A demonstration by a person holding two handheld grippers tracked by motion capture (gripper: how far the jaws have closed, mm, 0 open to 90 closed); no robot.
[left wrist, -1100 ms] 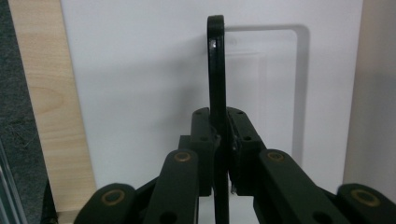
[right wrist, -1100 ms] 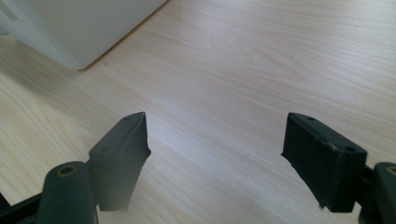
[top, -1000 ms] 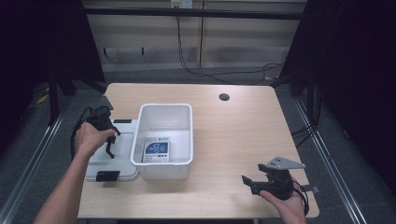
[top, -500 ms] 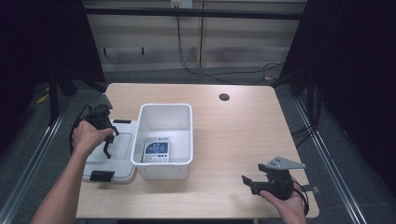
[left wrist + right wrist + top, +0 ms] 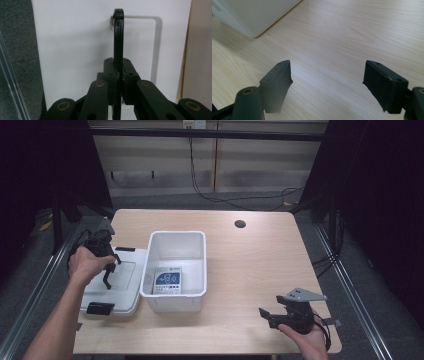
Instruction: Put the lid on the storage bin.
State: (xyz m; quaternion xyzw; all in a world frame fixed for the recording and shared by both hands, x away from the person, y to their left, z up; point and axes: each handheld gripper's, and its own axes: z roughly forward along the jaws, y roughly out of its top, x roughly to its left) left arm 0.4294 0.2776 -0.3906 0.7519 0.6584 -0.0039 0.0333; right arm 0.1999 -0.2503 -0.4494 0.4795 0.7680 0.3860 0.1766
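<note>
A white lid (image 5: 127, 287) lies flat on the table left of a white bin (image 5: 176, 235). My left gripper (image 5: 107, 276) hangs over that lid, shut on its thin black handle (image 5: 118, 37). In the left gripper view the handle stands edge-on from the lid (image 5: 75, 50), pinched between the jaws of the left gripper (image 5: 119, 65). A blue and white packet (image 5: 167, 281) lies on the bin's floor. My right gripper (image 5: 266, 315) rests low at the table's front right, open; in its own view the right gripper (image 5: 327, 82) has bare wood between its fingers.
The wooden table (image 5: 260, 265) has a round dark hole (image 5: 240, 224) near its far edge. Black clips (image 5: 100, 308) sit on the lid's ends. A corner of the bin (image 5: 254, 17) is ahead of the right gripper. Metal rails run along both sides of the table.
My left hand has edged slightly to the left while still pinching the lid's handle. The right hand has stayed put.
</note>
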